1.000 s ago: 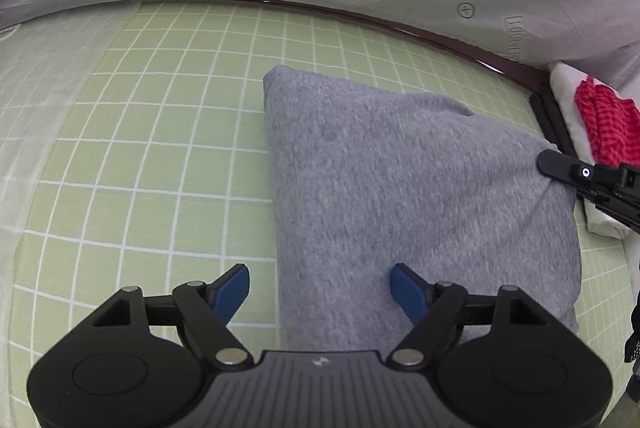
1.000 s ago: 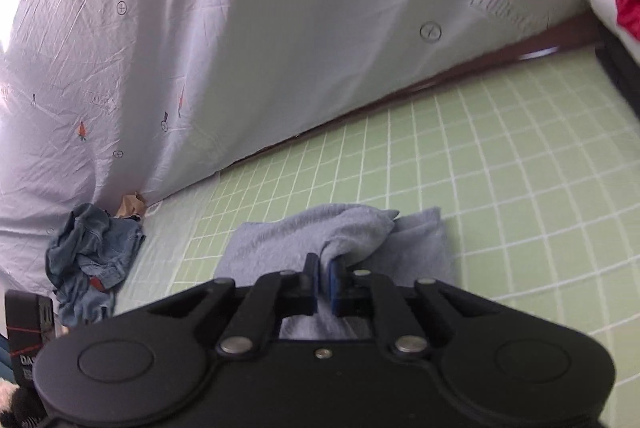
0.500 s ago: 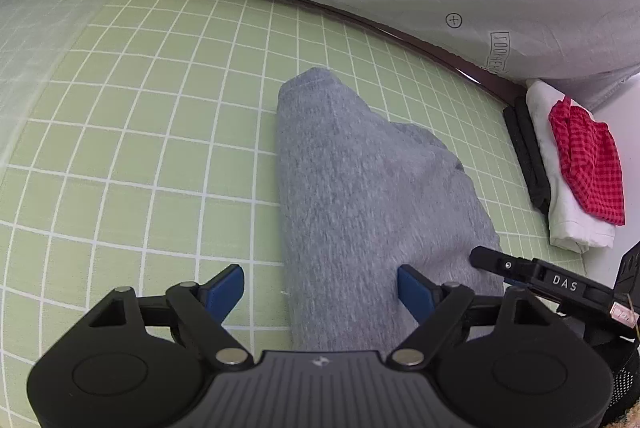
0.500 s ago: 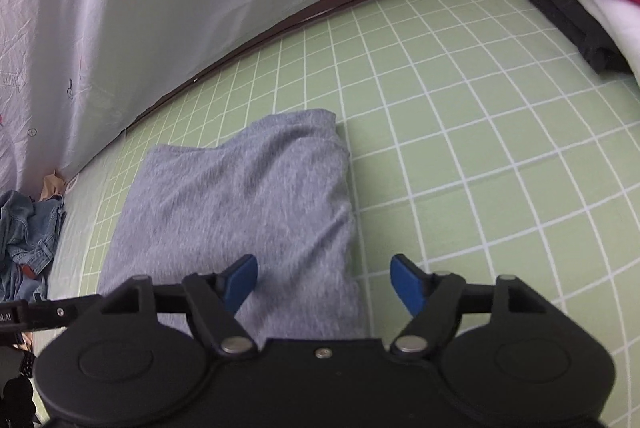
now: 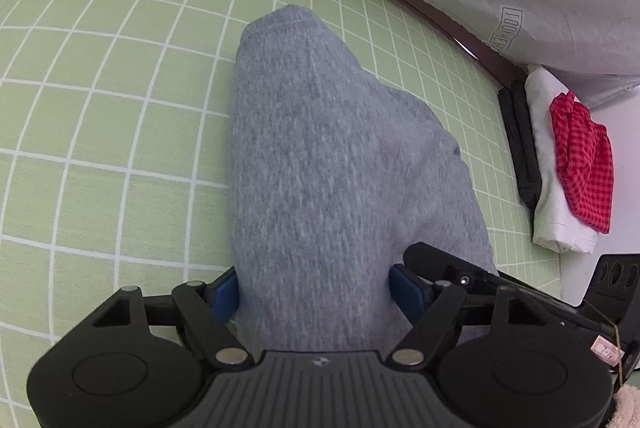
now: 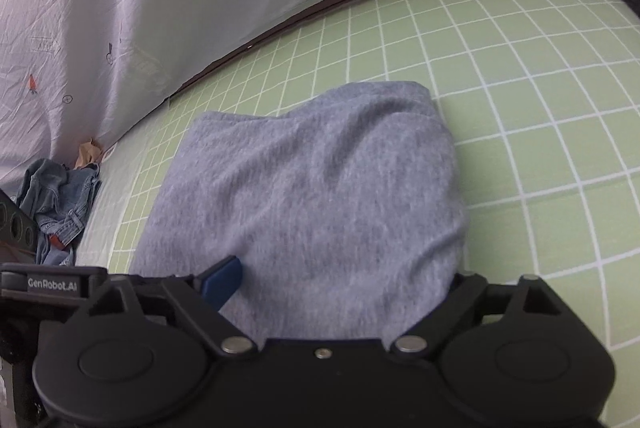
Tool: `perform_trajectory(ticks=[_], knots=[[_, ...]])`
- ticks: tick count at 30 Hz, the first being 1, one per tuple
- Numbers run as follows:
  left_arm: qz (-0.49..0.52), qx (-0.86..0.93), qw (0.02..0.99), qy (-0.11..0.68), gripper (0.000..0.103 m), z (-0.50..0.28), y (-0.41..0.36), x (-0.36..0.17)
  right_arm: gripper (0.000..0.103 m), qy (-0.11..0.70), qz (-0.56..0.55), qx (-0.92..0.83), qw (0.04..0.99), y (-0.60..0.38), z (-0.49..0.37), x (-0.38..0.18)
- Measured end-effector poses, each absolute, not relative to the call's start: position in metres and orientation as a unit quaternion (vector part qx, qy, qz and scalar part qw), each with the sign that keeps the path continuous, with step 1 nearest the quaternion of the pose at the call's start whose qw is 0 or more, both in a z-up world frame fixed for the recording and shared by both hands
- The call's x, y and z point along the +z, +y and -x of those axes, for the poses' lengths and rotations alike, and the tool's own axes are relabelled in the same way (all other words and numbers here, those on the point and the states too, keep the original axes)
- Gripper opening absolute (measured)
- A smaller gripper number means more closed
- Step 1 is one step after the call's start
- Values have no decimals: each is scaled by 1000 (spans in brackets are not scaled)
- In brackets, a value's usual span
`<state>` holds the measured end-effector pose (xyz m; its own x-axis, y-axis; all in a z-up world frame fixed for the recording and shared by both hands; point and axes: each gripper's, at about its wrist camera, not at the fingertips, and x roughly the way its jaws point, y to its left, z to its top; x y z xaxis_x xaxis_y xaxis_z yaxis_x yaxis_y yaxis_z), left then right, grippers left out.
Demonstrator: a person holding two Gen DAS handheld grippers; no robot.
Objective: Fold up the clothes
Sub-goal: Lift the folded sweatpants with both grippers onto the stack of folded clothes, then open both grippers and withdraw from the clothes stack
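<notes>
Two grippers are down on the same near edge of the grey garment point(image 5: 320, 156), which lies folded on the green checked sheet point(image 5: 112, 132), so I want both bites matched before lifting. Left to right — my left gripper point(image 5: 316, 292) straddles the near-left part of the bundle with its jaws closing; cloth fills the gap and the blue pads point(image 5: 225, 291) look about touching the sides, but I don't read a firm pinch yet. I'd let it finish closing on all layers, not just the top one. My right gripper point(image 6: 340, 282) sits just beside it, jaws wide and drifting inward, near-right corner between them; one blue pad point(image 6: 224, 278) rests on the fabric, the other is hidden under the cloth, so I can't tell contact there. Seat it lower before squeezing. Then I'd move both hands together and level — uneven pull would likely skew the fold. Folded stack with the red checked cloth point(image 5: 582, 156) is off right, denim pile point(image 6: 60, 204) off left; both well clear.
</notes>
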<state>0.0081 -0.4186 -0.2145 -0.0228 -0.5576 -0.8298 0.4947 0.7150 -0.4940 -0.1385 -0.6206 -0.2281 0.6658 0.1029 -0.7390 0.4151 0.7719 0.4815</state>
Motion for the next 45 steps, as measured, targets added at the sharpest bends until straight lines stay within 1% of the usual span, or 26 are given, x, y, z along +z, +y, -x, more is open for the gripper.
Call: perform_trajectory(ticks=[1, 2, 3, 4, 5, 6, 7, 8, 11, 15, 23, 24, 25, 26, 27, 28, 29, 30, 33, 35, 37, 38, 39, 41, 44, 45], knots=[[4, -377, 704, 602, 55, -4, -424, -212, 62, 402, -322, -90, 852, -619, 137, -227], [-15, -379, 709, 594, 49, 1, -428, -208, 39, 404, -324, -86, 851, -619, 137, -227], [-25, -391, 707, 589, 41, 6, -433, -205, 26, 401, -334, -77, 850, -619, 139, -226], [-35, -403, 704, 584, 37, 11, -438, -202, 25, 396, -345, -69, 848, -620, 141, -225], [-44, -414, 702, 578, 36, 18, -444, -196, 21, 388, -354, -63, 849, -620, 145, -222], [-56, -425, 702, 569, 36, 25, -451, -190, 20, 381, -352, -60, 853, -619, 149, -216], [-68, -433, 704, 559, 32, 34, -459, -183, 19, 375, -341, -62, 860, -618, 153, -208], [-79, -441, 706, 548, 32, 43, -466, -177, 17, 369, -332, -65, 866, -619, 158, -200], [-73, -473, 702, 527, 33, 56, -486, -157, 17, 338, -325, -92, 878, -640, 185, -172], [-62, -529, 688, 493, 33, 76, -534, -120, 17, 297, -301, -129, 897, -673, 224, -131], [-8, -637, 665, 391, 33, 123, -699, -44, 17, 230, -169, -215, 934, -803, 294, -25], [-2, -645, 666, 375, 35, 127, -719, -36, 18, 222, -147, -224, 937, -821, 300, -13], [5, -645, 672, 364, 41, 130, -740, -29, 18, 218, -131, -233, 939, -840, 304, -4], [10, -637, 680, 362, 43, 131, -759, -27, 20, 220, -123, -242, 937, -860, 306, 1], [2, -626, 687, 368, 54, 129, -778, -35, 27, 225, -115, -253, 934, -880, 307, 4], [-6, -615, 694, 373, 67, 127, -796, -42, 32, 237, -109, -273, 926, -900, 306, -1], [-15, -604, 701, 379, 70, 125, -814, -50, 47, 251, -105, -301, 914, -919, 303, -13], [-35, -590, 706, 390, 70, 122, -828, -64, 50, 269, -104, -326, 900, -937, 300, -29], [-73, -548, 715, 428, 70, 107, -850, -107, 49, 316, -121, -381, 860, -979, 293, -83], [-85, -522, 717, 455, 74, 95, -855, -131, 50, 319, -152, -405, 843, -991, 294, -107], [-73, -529, 711, 458, 76, 87, -851, -132, 60, 299, -173, -415, 842, -991, 299, -116], [-68, -532, 708, 459, 76, 83, -849, -133, 73, 288, -179, -421, 841, -989, 301, -118], [-63, -536, 706, 460, 76, 80, -847, -133, 81, 280, -177, -432, 839, -985, 302, -118], [-73, -539, 719, 433, 76, 86, -836, -123, 83, 262, -159, -455, 836, -970, 302, -114], [-76, -550, 738, 385, 85, 96, -810, -102, 94, 234, -117, -486, 834, -941, 302, -97], [-74, -553, 743, 370, 89, 98, -801, -95, 100, 219, -108, -493, 835, -927, 302, -88]])
